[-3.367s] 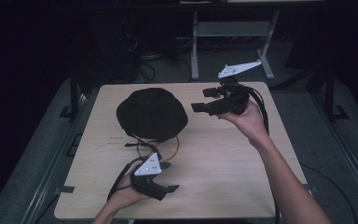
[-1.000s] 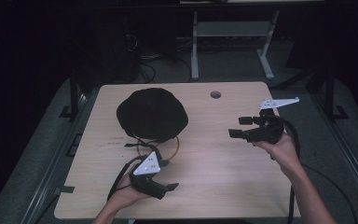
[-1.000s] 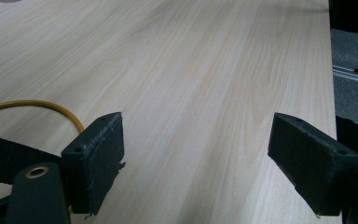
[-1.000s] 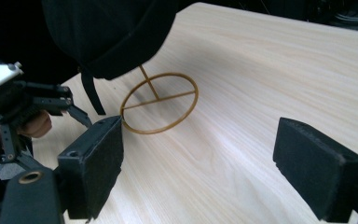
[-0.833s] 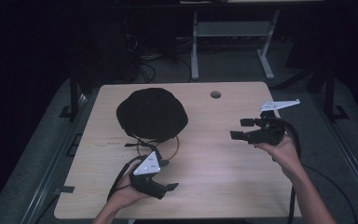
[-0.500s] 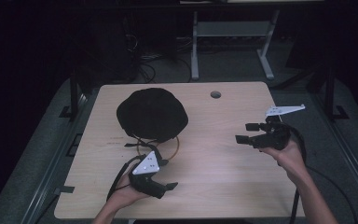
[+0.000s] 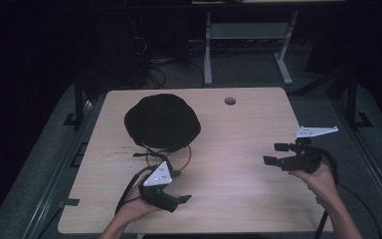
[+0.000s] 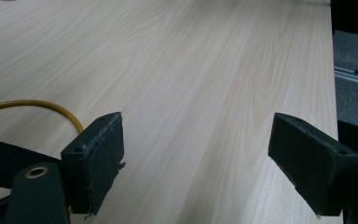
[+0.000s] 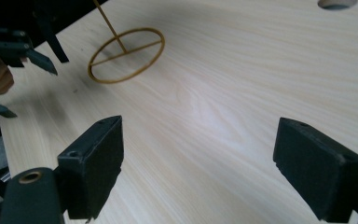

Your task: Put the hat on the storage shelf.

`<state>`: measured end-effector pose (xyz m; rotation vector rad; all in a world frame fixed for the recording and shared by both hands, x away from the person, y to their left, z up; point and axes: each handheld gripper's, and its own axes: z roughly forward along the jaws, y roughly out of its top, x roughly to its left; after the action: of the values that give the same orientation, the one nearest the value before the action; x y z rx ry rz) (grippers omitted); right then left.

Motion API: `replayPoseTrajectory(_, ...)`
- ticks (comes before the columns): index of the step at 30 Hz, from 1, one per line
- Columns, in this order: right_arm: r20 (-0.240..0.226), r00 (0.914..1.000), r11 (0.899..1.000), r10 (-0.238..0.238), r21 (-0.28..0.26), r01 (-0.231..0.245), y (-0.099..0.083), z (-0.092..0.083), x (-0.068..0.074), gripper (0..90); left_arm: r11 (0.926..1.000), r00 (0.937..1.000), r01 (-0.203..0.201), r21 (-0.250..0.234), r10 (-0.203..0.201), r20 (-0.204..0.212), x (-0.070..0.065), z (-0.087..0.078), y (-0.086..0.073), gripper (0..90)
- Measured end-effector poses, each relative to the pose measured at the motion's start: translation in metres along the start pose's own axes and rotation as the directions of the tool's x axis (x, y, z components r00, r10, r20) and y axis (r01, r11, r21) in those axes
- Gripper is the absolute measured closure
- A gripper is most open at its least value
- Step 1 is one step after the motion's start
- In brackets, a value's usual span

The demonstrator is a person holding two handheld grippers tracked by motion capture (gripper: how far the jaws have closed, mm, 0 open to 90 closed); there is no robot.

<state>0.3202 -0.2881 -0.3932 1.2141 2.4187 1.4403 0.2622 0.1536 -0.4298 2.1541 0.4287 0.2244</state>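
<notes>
The thing nearest my grippers is a yellow wire ring w/ a straight yellow crossbar, lying flat on the table, its far edge tucked under a black dome-shaped fabric piece, maybe a cap, can't tell exactly. A black strap runs beside the ring.

Surface: pale wood-grain tabletop w/ a round cable hole near the far edge. Room is dark; a grey metal stand and loose cables sit on the floor behind the table, grey carpet around it.

View differences: high view gives me the whole layout, both hands and the black dome. Right gripper view shows the ring as a full circle w/ crossbar and stem, plus the other gripper's jaw tips at the left edge. Left gripper view catches just an arc of the ring and the strap.

Left gripper: jaws wide apart, nothing between them, bare wood in the gap. Ring arc sits just outside and behind its left jaw, near but not between the jaws.

Right gripper: jaws also spread wide, holding nothing. Ring lies well ahead of the jaws and off to their left, well apart from them; the cable hole is ahead to the right.
</notes>
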Motion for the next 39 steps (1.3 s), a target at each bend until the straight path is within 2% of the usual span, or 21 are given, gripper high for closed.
replayPoseTrajectory(10, -0.001, 0.9989, 0.999, 0.046, -0.005, -0.046, -0.024, -0.005, -0.007, 15.6, 1.0000, 1.0000, 0.000, 0.003, 0.000, 0.002, 0.000, 0.001, 0.001, 17.7)
replayPoseTrajectory(19, 0.018, 0.9993, 0.999, 0.032, 0.018, -0.032, -0.040, -0.004, -0.004, 14.9, 1.0000, 1.0000, -0.002, 0.003, 0.002, -0.004, 0.000, 0.000, 0.000, 17.6)
replayPoseTrajectory(29, 0.039, 0.9974, 0.998, 0.060, 0.013, -0.060, -0.066, -0.010, -0.006, 14.9, 0.9998, 0.9999, -0.014, 0.012, 0.014, -0.001, -0.002, 0.002, 0.000, 17.4)
replayPoseTrajectory(31, 0.041, 0.9958, 0.997, 0.082, 0.004, -0.082, -0.073, -0.011, -0.007, 14.9, 0.9999, 1.0000, -0.008, 0.007, 0.008, -0.001, -0.002, 0.003, 0.000, 17.4)
replayPoseTrajectory(35, 0.037, 0.9955, 0.996, 0.087, -0.008, -0.087, -0.080, -0.015, -0.006, 14.9, 0.9998, 0.9999, -0.012, 0.015, 0.012, 0.000, -0.002, 0.003, -0.002, 17.4)
replayPoseTrajectory(39, 0.036, 0.9953, 0.996, 0.090, -0.027, -0.089, -0.090, -0.020, 0.001, 14.9, 0.9997, 0.9999, -0.013, 0.021, 0.013, 0.002, -0.001, 0.003, -0.005, 17.4)
